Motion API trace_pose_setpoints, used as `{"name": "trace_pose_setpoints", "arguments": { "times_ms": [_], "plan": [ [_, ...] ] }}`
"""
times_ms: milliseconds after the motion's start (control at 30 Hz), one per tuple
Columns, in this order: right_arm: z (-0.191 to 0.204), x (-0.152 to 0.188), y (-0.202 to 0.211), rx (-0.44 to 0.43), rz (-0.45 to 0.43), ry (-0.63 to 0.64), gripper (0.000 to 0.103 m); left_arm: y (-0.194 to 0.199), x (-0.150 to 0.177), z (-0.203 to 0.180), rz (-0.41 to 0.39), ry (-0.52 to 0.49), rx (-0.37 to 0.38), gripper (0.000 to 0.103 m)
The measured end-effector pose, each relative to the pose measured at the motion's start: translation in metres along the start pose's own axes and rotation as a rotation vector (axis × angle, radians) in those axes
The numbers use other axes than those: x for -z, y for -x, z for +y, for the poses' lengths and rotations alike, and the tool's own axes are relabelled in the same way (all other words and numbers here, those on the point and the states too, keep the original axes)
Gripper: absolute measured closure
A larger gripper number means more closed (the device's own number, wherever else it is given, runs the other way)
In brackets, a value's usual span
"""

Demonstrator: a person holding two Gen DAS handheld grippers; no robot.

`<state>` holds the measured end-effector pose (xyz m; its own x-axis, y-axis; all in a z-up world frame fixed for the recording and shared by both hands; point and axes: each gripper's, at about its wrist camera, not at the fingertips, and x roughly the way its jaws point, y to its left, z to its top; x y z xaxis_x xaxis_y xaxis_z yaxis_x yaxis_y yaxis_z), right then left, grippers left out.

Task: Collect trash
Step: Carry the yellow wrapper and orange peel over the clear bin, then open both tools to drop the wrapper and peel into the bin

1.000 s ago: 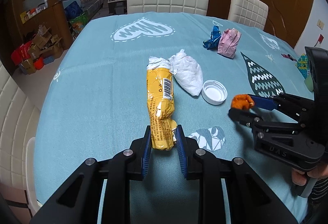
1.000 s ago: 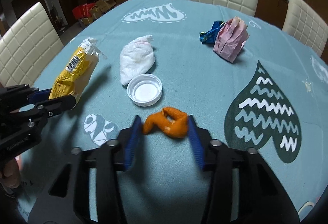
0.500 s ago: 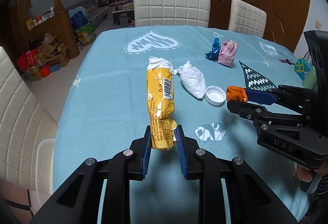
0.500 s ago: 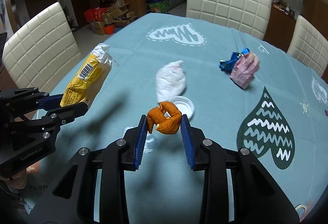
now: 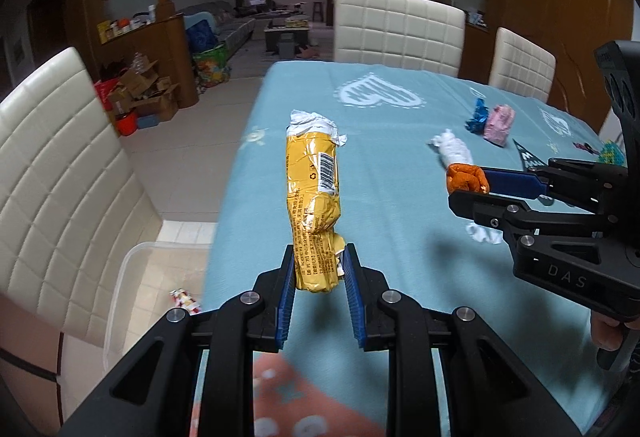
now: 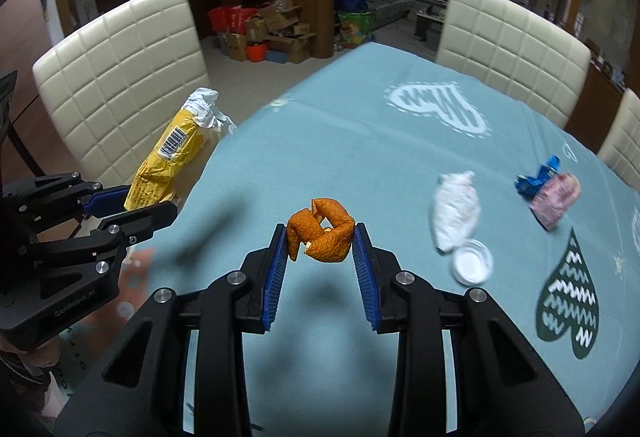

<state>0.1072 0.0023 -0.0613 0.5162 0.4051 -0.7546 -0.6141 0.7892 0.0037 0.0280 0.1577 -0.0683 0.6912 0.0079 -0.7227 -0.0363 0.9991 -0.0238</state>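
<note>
Both grippers have lifted away from the table. The left gripper squeezes the yellow bag low down; it may tip out. The right gripper pinches the orange peel.

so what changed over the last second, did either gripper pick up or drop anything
The right gripper closed its jaws on the orange peel and lifted it off the table. The left gripper, gripping the yellow wrapper throughout, raised it and carried it left toward the table edge, above the clear bin on the floor. Nothing was dropped. The white wad, cap, blue wrapper and pink wrapper stayed put.
</note>
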Motion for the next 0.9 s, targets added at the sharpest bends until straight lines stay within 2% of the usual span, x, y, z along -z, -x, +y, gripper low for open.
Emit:
{"name": "trace_pose_setpoints", "arguments": {
  "times_ms": [433,500,533,567,633,700,900],
  "plan": [
    [0.106,-0.038,-0.037,-0.092,0.015,0.159,0.068,0.015,0.032,0.11,0.017,0.096,-0.227,0.078],
    [0.12,-0.042,-0.043,-0.107,0.02,0.18,0.068,0.013,0.039,0.126,0.037,0.112,-0.229,0.078],
    [0.126,-0.044,-0.047,-0.113,0.025,0.19,0.068,0.012,0.041,0.131,0.043,0.123,-0.23,0.072],
    [0.132,-0.045,-0.05,-0.118,0.031,0.201,0.068,0.012,0.044,0.136,0.045,0.137,-0.231,0.049],
    [0.142,-0.045,-0.057,-0.123,0.043,0.223,0.068,0.014,0.049,0.146,0.024,0.178,-0.227,0.021],
    [0.15,-0.046,-0.062,-0.125,0.05,0.236,0.068,0.016,0.051,0.149,0.003,0.196,-0.227,0.021],
    [0.169,-0.048,-0.071,-0.151,0.063,0.26,0.067,0.016,0.062,0.168,0.009,0.241,-0.239,0.021]
  ]
}}
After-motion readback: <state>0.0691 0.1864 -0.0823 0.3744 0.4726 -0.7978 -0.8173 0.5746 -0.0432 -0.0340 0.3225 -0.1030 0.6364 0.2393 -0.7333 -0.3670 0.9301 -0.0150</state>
